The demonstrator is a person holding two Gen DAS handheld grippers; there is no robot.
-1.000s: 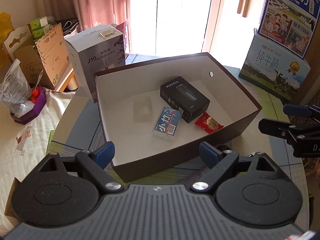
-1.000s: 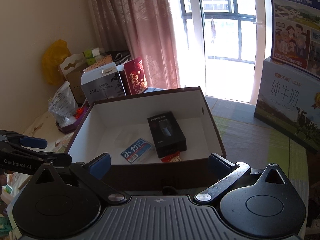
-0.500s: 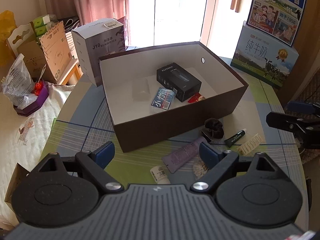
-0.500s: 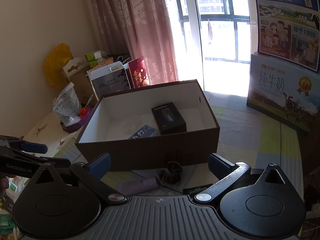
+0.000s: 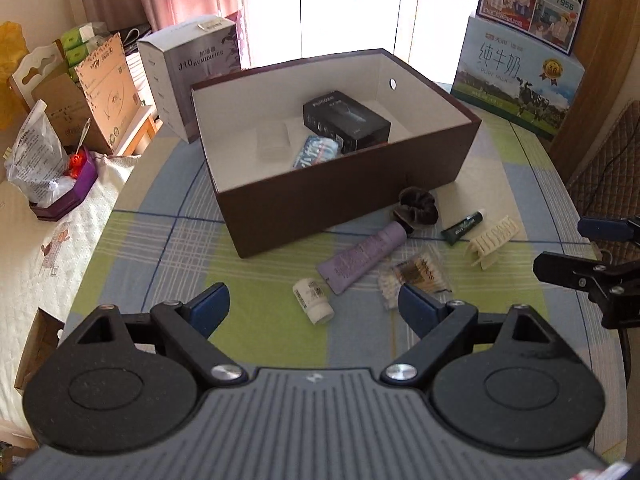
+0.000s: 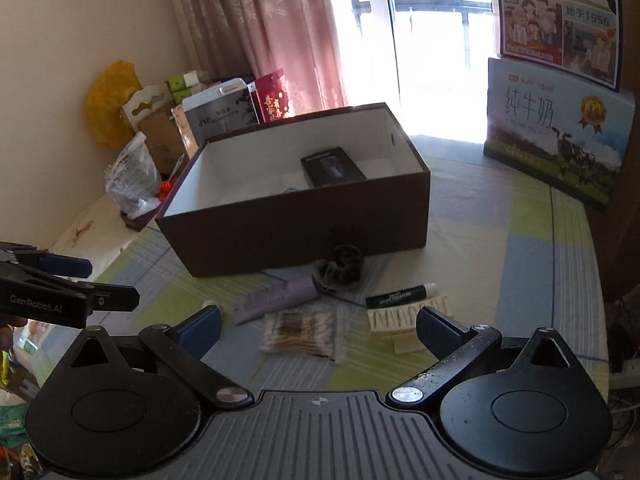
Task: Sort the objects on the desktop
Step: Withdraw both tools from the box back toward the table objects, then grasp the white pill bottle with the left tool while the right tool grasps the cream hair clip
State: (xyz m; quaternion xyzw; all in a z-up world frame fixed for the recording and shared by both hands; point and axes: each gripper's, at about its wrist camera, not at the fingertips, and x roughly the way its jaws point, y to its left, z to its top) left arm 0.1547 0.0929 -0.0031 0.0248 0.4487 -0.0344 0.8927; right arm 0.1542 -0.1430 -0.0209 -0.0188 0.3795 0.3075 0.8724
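A brown box [image 5: 344, 196] [image 6: 304, 224] stands open on the checked tablecloth, holding a black carton [image 5: 346, 120], a blue packet [image 5: 316, 150] and a clear case [image 5: 272, 144]. In front of it lie a dark scrunchie [image 5: 416, 206], a purple tube [image 5: 366, 256], a small white bottle [image 5: 313, 299], a bag of cotton swabs [image 6: 306, 332], a green-black stick [image 5: 464, 226] and a cream hair claw [image 5: 492, 240]. My left gripper [image 5: 314, 306] is open above the white bottle. My right gripper [image 6: 318, 328] is open over the swab bag.
A grey humidifier carton [image 5: 192, 68] and cardboard packs stand behind the box at the left. Milk cartons [image 5: 520, 76] stand at the far right. A purple tray with a plastic bag [image 5: 48, 176] sits on the white cloth to the left.
Both grippers have drawn back and risen from the box. The loose items in front of the box, hidden a second ago, have come into view.
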